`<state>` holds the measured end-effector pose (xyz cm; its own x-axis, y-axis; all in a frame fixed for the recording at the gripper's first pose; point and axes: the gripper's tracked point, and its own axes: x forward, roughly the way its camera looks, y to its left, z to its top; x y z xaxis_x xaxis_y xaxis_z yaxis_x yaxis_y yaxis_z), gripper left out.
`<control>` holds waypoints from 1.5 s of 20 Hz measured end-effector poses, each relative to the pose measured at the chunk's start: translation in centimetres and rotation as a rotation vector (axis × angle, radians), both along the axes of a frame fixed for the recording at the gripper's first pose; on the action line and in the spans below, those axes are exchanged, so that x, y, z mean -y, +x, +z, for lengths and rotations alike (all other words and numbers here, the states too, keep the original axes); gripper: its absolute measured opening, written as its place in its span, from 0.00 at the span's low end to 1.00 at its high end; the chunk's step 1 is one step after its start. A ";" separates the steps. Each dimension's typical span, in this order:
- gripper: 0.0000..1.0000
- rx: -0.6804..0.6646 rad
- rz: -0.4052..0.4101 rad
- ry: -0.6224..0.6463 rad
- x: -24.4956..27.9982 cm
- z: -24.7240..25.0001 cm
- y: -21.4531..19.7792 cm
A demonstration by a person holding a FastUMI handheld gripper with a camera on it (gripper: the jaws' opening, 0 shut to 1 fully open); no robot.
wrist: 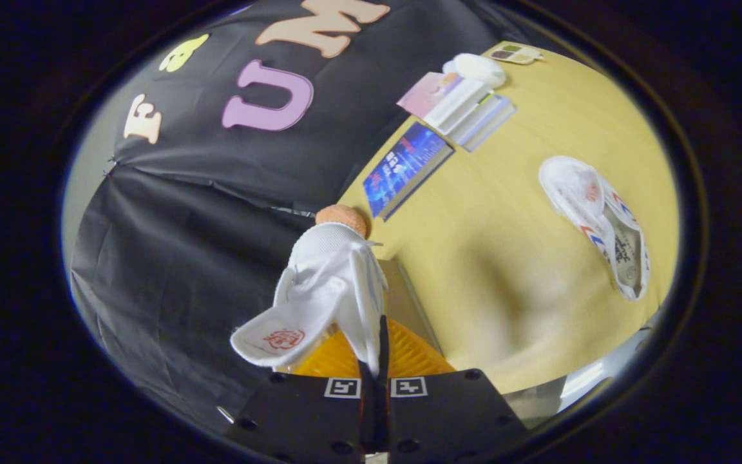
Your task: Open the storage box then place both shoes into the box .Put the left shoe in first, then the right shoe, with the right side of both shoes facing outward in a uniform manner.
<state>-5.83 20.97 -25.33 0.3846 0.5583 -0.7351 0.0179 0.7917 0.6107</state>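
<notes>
My fingers are clenched tight on a white mesh sneaker [329,283], pinching a thin edge of its upper between them, so that my gripper [375,380] holds the shoe lifted, rising just ahead of my fingertips. Its fabric is finely woven and soft-looking, the tongue [281,335] flopping out to the left with a red printed emblem on its padded face, and an orange-pink rounded bit of sole [343,218] showing at the shoe's far end. Directly under the shoe and just beyond my fingers sits an orange ribbed plastic surface [403,357], its fine parallel grooves catching the light; I cannot tell whether it is the storage box or its lid. Right of that stretches the smooth yellow table [506,258]. At the far edge of the table lies a glossy blue-covered book [403,169], then a loose stack of pale, flat books [464,106], with a soft white rounded thing [477,67] behind them and a small flat tray of coloured patches [518,54] beyond. Farthest right, well apart from my fingers, the second sneaker [599,222] lies on the table, white with red and blue stripes along its side, its opening showing a printed insole.
</notes>
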 end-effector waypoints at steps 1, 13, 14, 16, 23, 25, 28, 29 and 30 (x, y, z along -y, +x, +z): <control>0.03 0.010 0.028 0.000 -1.3 0.6 0.0; 0.03 -0.094 0.251 -0.053 -15.4 -3.5 -1.7; 0.03 -0.109 0.261 -0.059 -16.4 -4.2 -2.0; 0.03 -0.136 0.271 -0.075 -18.2 -5.8 -2.7; 0.03 -0.111 0.275 -0.217 -20.8 -11.5 -1.9; 0.03 -0.124 0.273 -0.232 -20.9 -12.4 -1.9; 0.04 -0.107 0.266 -0.301 -19.9 -13.8 -1.2; 0.05 -0.111 0.275 -0.332 -19.6 -14.9 -1.5; 0.06 -0.120 0.295 -0.352 -19.1 -15.4 -1.7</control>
